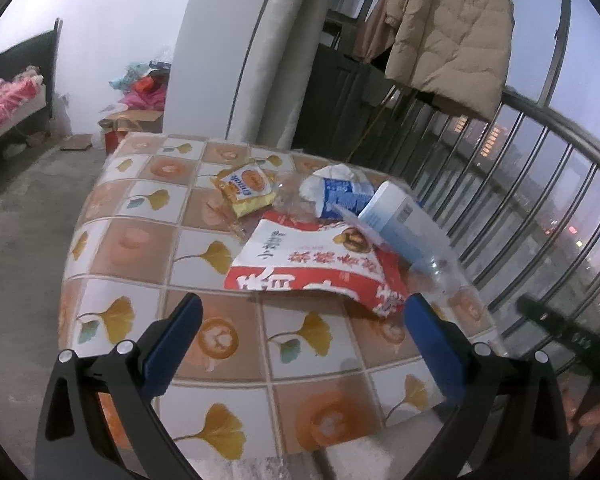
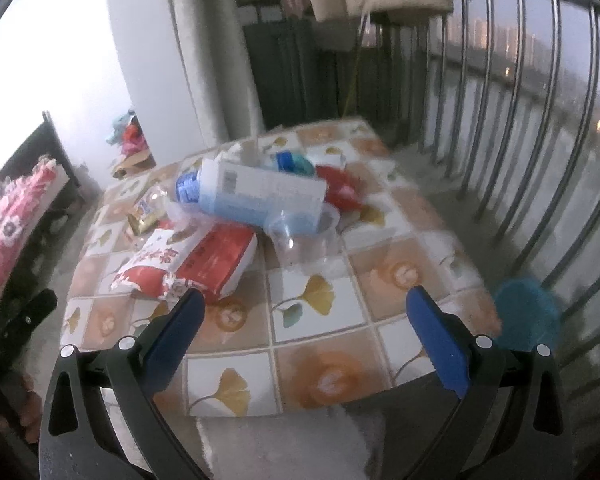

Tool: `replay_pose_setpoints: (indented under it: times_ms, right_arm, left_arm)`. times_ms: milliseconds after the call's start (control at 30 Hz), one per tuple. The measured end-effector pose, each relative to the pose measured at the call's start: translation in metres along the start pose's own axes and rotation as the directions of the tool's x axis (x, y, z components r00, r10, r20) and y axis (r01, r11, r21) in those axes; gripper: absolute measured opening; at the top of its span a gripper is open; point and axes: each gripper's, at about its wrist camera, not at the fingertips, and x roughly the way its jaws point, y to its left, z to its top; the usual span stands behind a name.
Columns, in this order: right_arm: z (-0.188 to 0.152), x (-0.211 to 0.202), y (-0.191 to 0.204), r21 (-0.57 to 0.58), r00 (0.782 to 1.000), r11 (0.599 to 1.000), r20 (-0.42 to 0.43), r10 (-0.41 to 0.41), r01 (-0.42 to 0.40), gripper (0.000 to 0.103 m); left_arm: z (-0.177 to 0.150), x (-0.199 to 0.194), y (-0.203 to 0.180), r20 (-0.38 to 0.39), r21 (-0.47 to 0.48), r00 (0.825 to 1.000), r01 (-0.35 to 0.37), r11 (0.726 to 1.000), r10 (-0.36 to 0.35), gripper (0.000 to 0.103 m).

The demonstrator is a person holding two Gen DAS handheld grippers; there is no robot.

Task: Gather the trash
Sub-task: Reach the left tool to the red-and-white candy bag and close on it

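L grip: jaws wide, empty, hanging over near edge of table.
R grip: jaws wide too, nothing held.
Trash: piled at 12–1 o'clock from me, well apart from both grips.
Risk: carton leans on clear cup; I'd guess pulling red bag first topples both off the rail side.
Text: yellow pkt reads "Biscuits", I think; red bag's Chinese print too blurry to read.
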Motion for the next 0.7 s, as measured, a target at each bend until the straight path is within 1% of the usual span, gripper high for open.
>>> replay_pose_setpoints:
  times_ms: [33,133,267,333,433,500,567,667,700]
  right_arm:
    - [0.001,0.007,-0.004,0.013,1.000,1.000,-0.023,0.013,-0.013,0.096]
    - [0.010,0.018,-0.015,0.048,0.998,0.998,-0.049,0.037,-0.035,0.096]
    - [0.027,0.039,-0.032,0.121,0.989,0.986,-0.082,0.125,-0.115,0.096]
    - [0.036,0.051,-0.039,0.161,0.982,0.976,-0.090,0.164,-0.148,0.096]
    - [0.050,0.068,-0.049,0.232,0.968,0.952,-0.100,0.229,-0.201,0.096]
    - [0.059,0.077,-0.052,0.256,0.965,0.943,-0.096,0.244,-0.213,0.095]
    - [0.071,0.087,-0.055,0.274,0.967,0.938,-0.081,0.241,-0.211,0.093]
    - [0.085,0.106,-0.061,0.315,0.967,0.925,-0.072,0.245,-0.211,0.086]
    - [0.088,0.113,-0.064,0.328,0.966,0.921,-0.075,0.248,-0.211,0.081]
  left_arm:
    - [0.001,0.001,0.000,0.002,-0.011,1.000,0.010,1.000,-0.010,0.099]
    - [0.006,0.009,0.000,0.004,-0.055,0.999,0.051,0.997,-0.051,0.099]
    - [0.012,0.029,-0.005,-0.030,-0.105,0.992,0.117,0.988,-0.120,0.099]
    - [0.018,0.039,-0.013,-0.044,-0.090,0.989,0.138,0.986,-0.142,0.099]
    - [0.029,0.046,-0.025,-0.026,-0.048,0.988,0.154,0.987,-0.155,0.099]
    - [0.035,0.049,-0.032,-0.016,-0.029,0.987,0.157,0.987,-0.158,0.099]
    - [0.040,0.053,-0.040,-0.011,-0.017,0.987,0.162,0.987,-0.163,0.099]
    - [0.041,0.060,-0.047,-0.027,-0.005,0.986,0.163,0.987,-0.163,0.098]
    - [0.040,0.062,-0.049,-0.035,0.000,0.986,0.165,0.986,-0.165,0.098]
